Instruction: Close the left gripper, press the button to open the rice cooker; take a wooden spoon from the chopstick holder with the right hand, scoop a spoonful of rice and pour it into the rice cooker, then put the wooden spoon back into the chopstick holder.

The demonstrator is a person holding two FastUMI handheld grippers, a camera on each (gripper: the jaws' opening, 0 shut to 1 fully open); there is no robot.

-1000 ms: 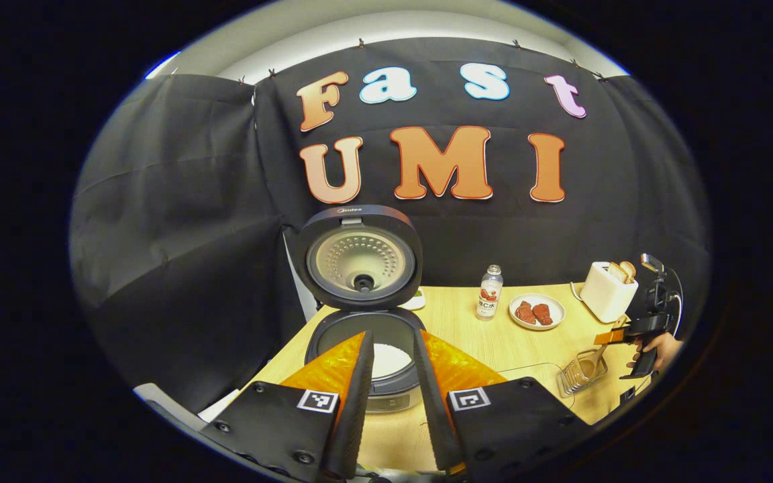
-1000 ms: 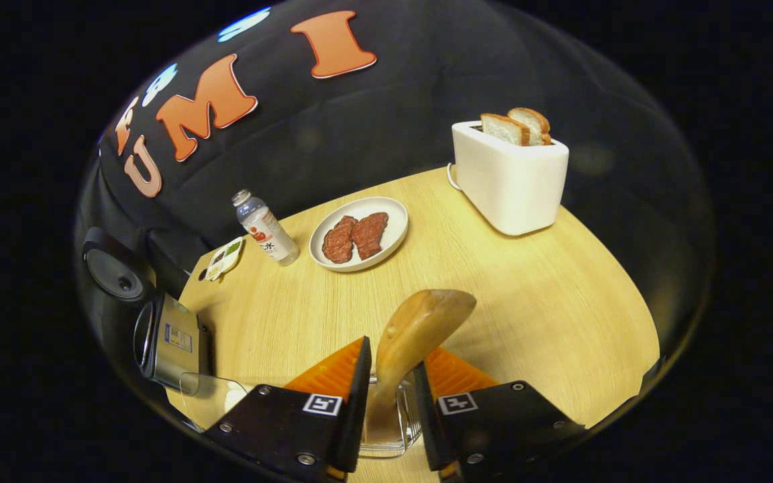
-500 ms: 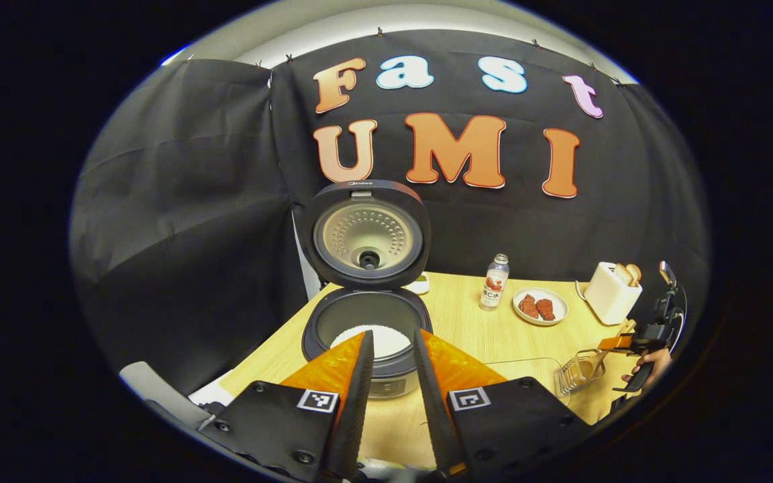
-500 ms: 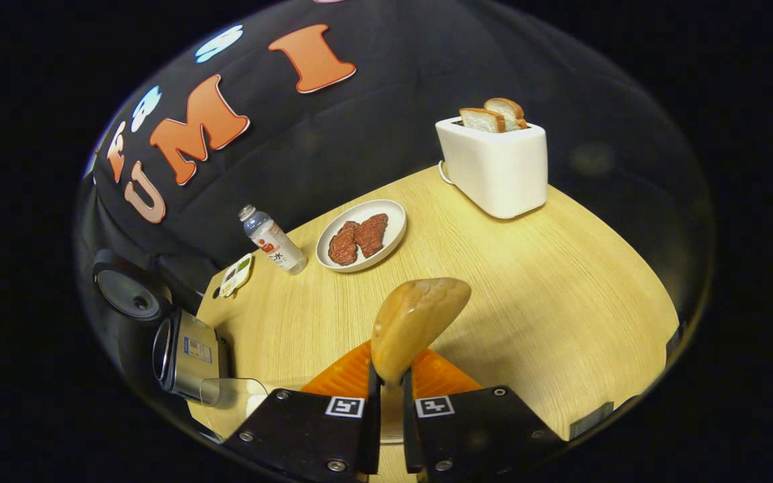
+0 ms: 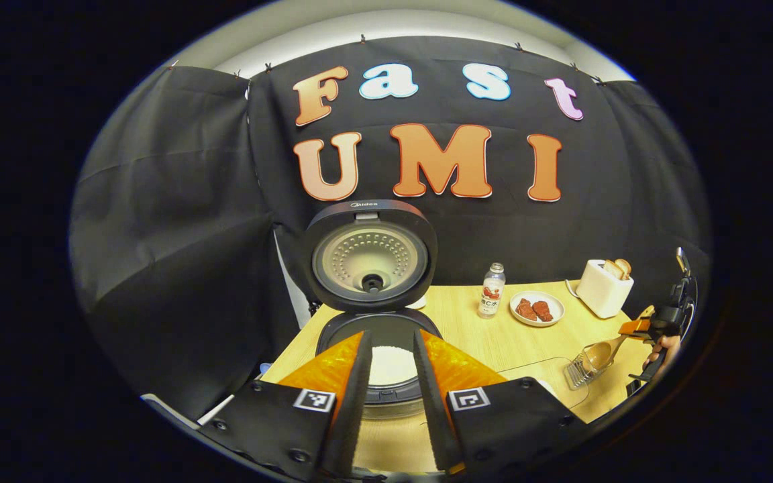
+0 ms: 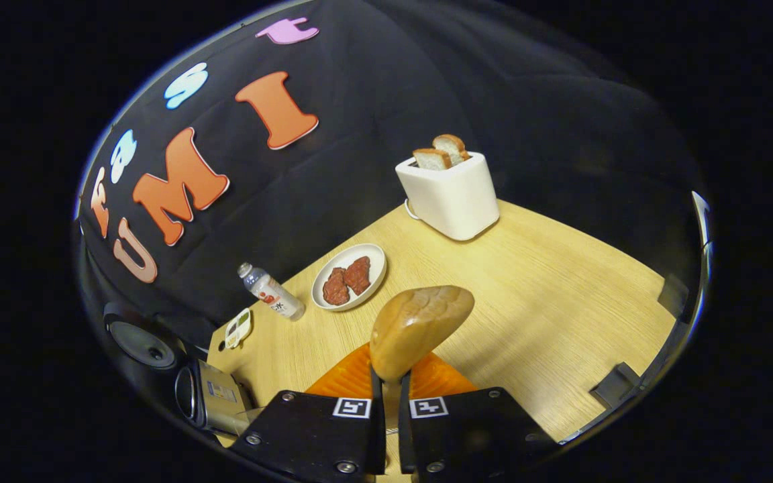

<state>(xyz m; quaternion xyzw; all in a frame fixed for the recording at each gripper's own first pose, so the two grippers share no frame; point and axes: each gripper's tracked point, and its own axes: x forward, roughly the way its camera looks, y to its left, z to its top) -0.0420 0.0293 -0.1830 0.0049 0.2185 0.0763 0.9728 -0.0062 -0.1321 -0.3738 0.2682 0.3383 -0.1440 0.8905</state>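
Wooden spoon (image 6: pixel 420 320): pinched by its handle in the right gripper (image 6: pixel 390 396); its bowl stands up and forward from the fingertips, above the table (image 6: pixel 547 302), tipped slightly right in the right gripper view.
Spoon's long axis: runs along the gripper's fingers, handle down between them, bowl at the far end. In the left gripper view the wooden spoon (image 5: pixel 599 353) slants, bowl low and just above the chopstick holder (image 5: pixel 580 374), handle rising toward the right gripper (image 5: pixel 638 327).
Right gripper state: fingers drawn nearly together, both pressing the spoon's handle; a person's hand (image 5: pixel 663 345) holds the tool.
Left gripper (image 5: pixel 390 376): fingers spread a narrow way apart, holding nothing, pointed at the rice cooker (image 5: pixel 376 329).
Rice cooker: lid (image 5: pixel 371 256) standing upright and open; white rice (image 5: pixel 390 365) visible in the pot.
Other things on the table: bottle (image 6: pixel 270 291), plate (image 6: pixel 349 276) with two reddish pieces, white toaster (image 6: pixel 450 194) with two bread slices, well apart from the spoon.
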